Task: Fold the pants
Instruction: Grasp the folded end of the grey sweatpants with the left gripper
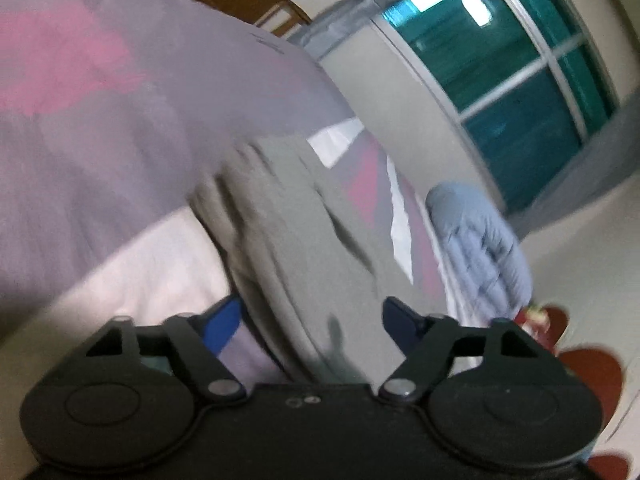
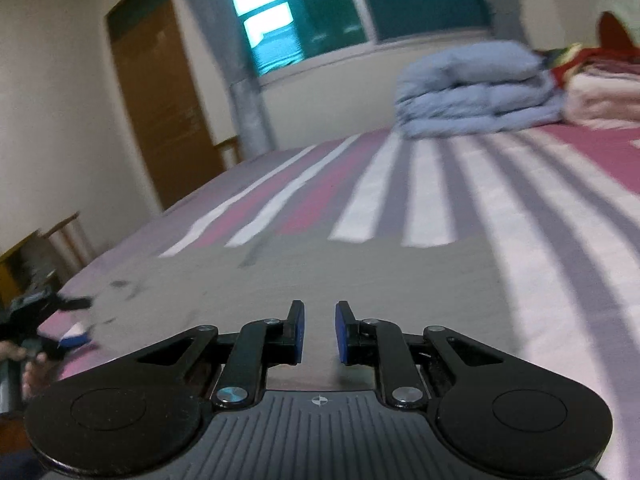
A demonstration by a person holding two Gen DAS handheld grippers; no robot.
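Pants (image 2: 320, 276) of grey cloth lie spread on the striped bed (image 2: 540, 208), running from the right gripper (image 2: 319, 330) toward the 12 o'clock side of its view. That claw's jaws stand a narrow gap apart with only flat fabric showing below them, and whether they pinch it cannot be told. At 9 o'clock in the same view sits the left gripper (image 2: 70, 322), at the garment's edge; its own blurred camera shows the jaws spread with wrinkled grey cloth (image 1: 304, 240) lying between the blue pads (image 1: 224, 320), not visibly pressed. To fold well, both claws likely need a firm bite on matching edges, then a level, even carry so the layers meet squarely without dragging the sheet.
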